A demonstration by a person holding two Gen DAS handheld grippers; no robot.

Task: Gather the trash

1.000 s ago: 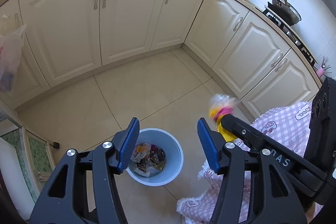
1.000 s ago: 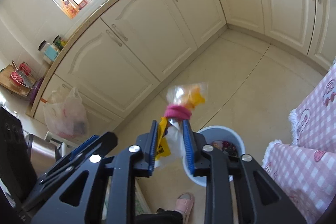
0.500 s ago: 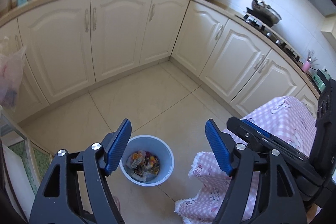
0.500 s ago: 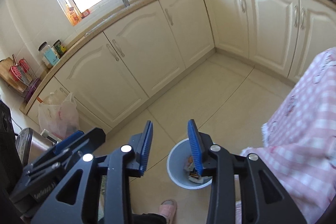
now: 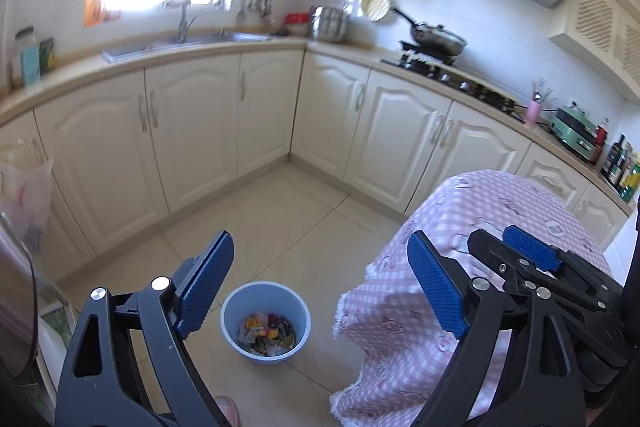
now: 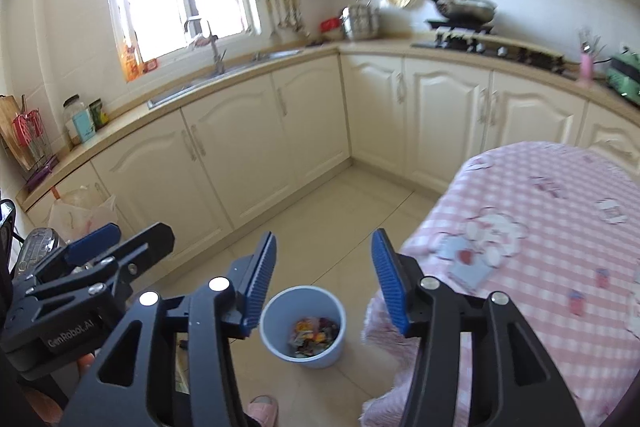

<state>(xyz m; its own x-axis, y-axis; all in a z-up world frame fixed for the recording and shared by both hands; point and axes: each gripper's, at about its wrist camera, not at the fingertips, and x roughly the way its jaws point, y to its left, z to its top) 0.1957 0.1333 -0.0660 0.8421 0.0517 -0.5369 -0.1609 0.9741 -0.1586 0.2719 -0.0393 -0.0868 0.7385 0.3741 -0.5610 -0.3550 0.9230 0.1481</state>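
A pale blue bin (image 5: 265, 321) stands on the tiled floor, holding several colourful wrappers (image 5: 267, 335). It also shows in the right wrist view (image 6: 303, 325). My left gripper (image 5: 320, 287) is open and empty, held high above the bin. My right gripper (image 6: 324, 287) is open and empty too, also high above the bin. The right gripper also shows at the right of the left wrist view (image 5: 532, 259). The left gripper also shows at the left of the right wrist view (image 6: 92, 267).
A table with a pink checked cloth (image 6: 540, 247) stands right of the bin. Cream cabinets (image 5: 192, 131) run along the back and right walls. A plastic bag (image 6: 82, 215) hangs at the left. A pink slipper (image 6: 262, 409) is near the bottom edge.
One second ago my right gripper was shut on a yellow and pink wrapper over the bin; it has opened and the wrapper is gone from it. Both grippers have risen and tilted up.
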